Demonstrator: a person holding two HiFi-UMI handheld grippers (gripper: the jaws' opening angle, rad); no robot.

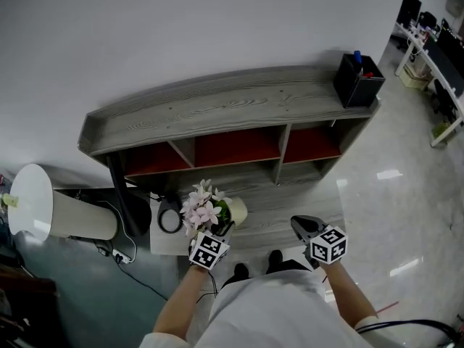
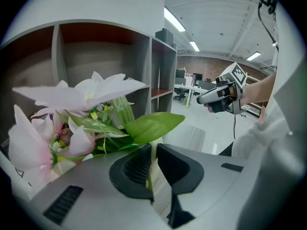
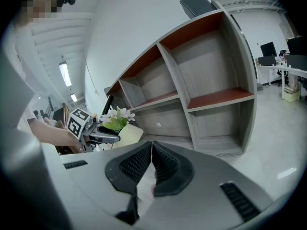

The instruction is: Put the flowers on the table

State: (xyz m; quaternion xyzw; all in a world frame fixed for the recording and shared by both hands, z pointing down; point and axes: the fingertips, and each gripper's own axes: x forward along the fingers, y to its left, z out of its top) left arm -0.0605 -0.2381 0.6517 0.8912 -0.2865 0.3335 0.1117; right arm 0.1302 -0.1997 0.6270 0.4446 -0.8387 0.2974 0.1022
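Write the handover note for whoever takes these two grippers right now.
Left gripper: shut on the rim of the cream pot that holds the pink flowers, carried in front of the table's open shelves, below its top.
Right gripper: shut, nothing in it, held off to the right.
Table: a black box stands at the right end of its top.
Done: flowers are in hand.
Left: raise them to the tabletop, set the pot upright, let go.
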